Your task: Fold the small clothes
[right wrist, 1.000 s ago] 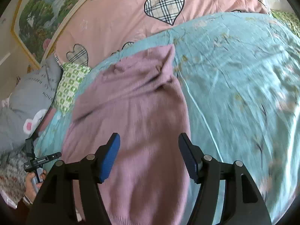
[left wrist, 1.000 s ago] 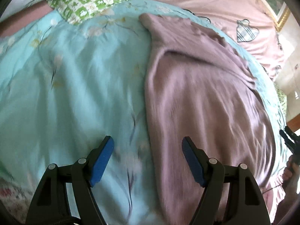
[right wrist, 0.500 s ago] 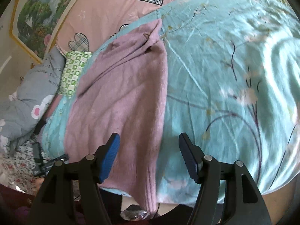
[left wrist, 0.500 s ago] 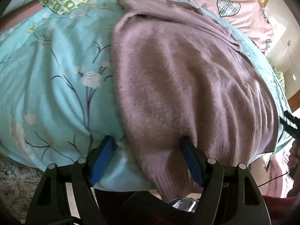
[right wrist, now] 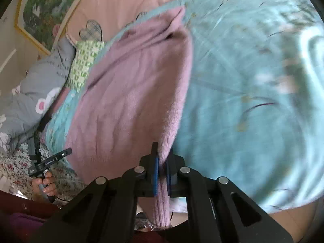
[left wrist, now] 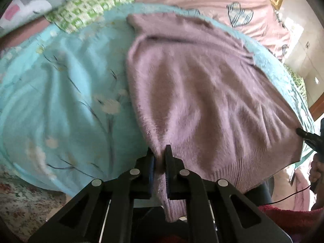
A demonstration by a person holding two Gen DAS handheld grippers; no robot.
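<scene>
A mauve knitted sweater (left wrist: 202, 85) lies spread on a turquoise floral bedspread (left wrist: 60, 93), its ribbed hem hanging over the near bed edge. My left gripper (left wrist: 160, 158) is shut on the sweater's near left hem corner. My right gripper (right wrist: 163, 158) is shut on the near right hem corner of the sweater (right wrist: 131, 93). The right gripper also shows at the right edge of the left wrist view (left wrist: 307, 136), and the left gripper at the lower left of the right wrist view (right wrist: 50, 160), each pinching its corner.
A green checked pillow (left wrist: 87, 10) and a grey pillow (right wrist: 36, 93) lie at the head of the bed. A pink quilt with plaid hearts (left wrist: 212, 2) lies beyond the sweater. A flowered sheet (left wrist: 22, 198) hangs below the bedspread edge.
Both grippers, open half a second ago, have closed on the sweater's hem corners at the near bed edge. The hem now bunches between the pads.
</scene>
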